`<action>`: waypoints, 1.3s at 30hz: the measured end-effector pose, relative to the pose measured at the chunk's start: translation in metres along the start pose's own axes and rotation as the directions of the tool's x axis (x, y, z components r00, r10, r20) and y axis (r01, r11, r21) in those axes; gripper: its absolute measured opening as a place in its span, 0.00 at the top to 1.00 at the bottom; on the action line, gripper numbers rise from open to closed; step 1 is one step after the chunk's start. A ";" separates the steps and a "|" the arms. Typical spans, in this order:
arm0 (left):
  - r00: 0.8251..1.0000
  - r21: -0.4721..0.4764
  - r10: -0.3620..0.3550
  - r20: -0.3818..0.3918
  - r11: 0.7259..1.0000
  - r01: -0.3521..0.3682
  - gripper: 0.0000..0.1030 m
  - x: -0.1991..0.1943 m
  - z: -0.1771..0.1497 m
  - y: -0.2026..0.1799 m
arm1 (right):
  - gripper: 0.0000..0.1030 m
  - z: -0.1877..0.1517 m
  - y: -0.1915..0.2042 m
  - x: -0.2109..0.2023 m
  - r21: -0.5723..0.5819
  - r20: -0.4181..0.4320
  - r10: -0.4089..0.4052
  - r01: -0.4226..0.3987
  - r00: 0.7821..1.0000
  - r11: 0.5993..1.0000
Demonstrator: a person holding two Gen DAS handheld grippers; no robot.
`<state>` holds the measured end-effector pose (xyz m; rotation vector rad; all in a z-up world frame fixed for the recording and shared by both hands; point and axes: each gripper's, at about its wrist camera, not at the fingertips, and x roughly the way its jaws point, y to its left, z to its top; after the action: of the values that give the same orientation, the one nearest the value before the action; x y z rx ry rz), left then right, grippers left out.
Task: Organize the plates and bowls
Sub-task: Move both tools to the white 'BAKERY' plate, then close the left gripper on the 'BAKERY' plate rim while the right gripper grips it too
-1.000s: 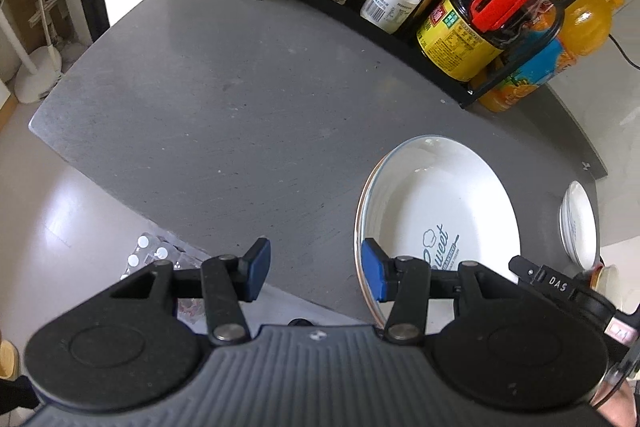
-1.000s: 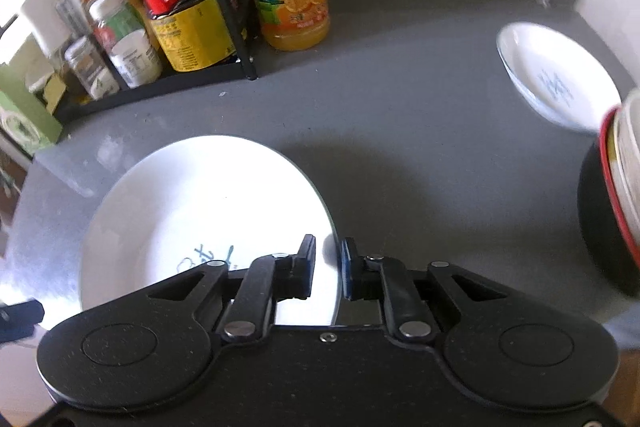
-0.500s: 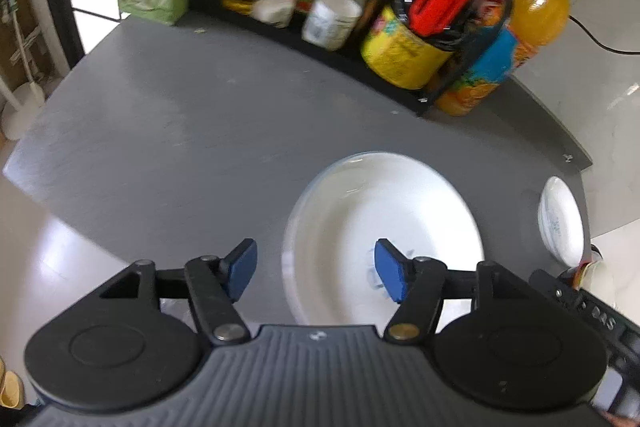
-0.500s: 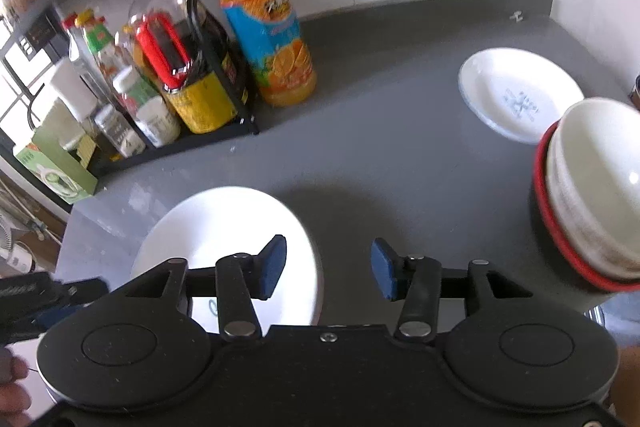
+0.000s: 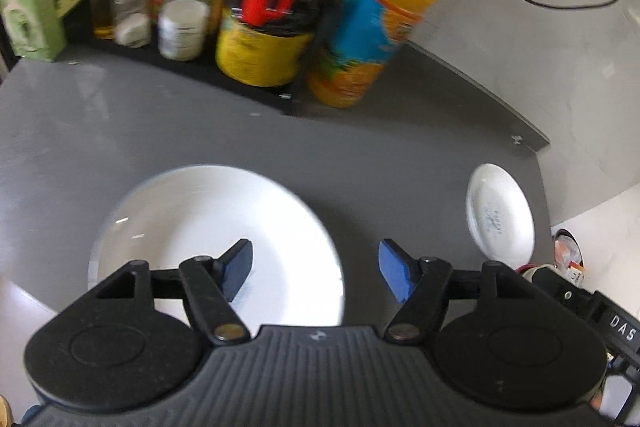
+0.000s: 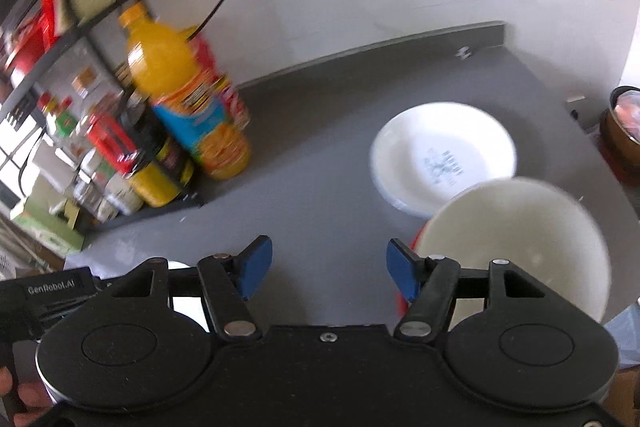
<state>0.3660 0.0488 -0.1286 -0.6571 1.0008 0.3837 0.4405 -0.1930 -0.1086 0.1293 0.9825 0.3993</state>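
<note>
- Both tools are empty-handed right now. The left gripper (image 5: 316, 267) hangs with its blue pads spread wide over the near edge of the large white plate (image 5: 208, 227), one pad above the plate, the other out past its right rim over the grey counter (image 5: 120, 131). It touches nothing.
- The right gripper (image 6: 328, 269) is likewise spread wide with nothing between its pads, over bare counter at the near side.
- The large plate lies flat at the near left of the counter. The small white plate (image 6: 442, 157) sits at the far right, and just nearer than it stands a white bowl (image 6: 516, 239) with a red outer edge. From the right wrist view the bowl overlaps the small plate's near rim, but I cannot tell whether they touch.
- Behind, at the far left, a black rack (image 5: 180, 63) is crowded with jars and bottles, and an orange juice bottle (image 5: 376, 27) stands just beside its right end.
- My reading: this is a between-grasps moment, with one piece set down and the next not yet picked.
- The right gripper looks headed for the bowl or small plate. Its right pad is already close to the bowl's left wall, so the next move calls for one pad inside the rim and one outside before closing.
- Both views are blurred, so fine detail is doubtful.
</note>
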 end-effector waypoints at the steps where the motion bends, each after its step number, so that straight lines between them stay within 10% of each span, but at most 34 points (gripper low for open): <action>1: 1.000 0.005 -0.004 -0.003 1.000 0.004 0.34 0.004 0.002 -0.008 | 0.39 0.006 -0.008 0.000 0.009 0.002 -0.002 0.002 1.000 1.000; 28: 0.991 0.034 -0.036 -0.125 0.999 0.041 0.39 0.139 0.033 -0.177 | 0.37 0.116 -0.175 0.070 0.103 -0.097 -0.029 0.039 0.995 0.994; 39: 0.979 0.020 -0.020 -0.202 0.999 0.025 0.61 0.194 0.030 -0.186 | 0.37 0.117 -0.206 0.122 0.082 -0.220 -0.013 0.032 0.975 0.996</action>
<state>0.5890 -0.0696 -0.2243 -0.6960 1.1876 0.2895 0.6531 -0.3273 -0.1983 0.1530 1.2189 0.3558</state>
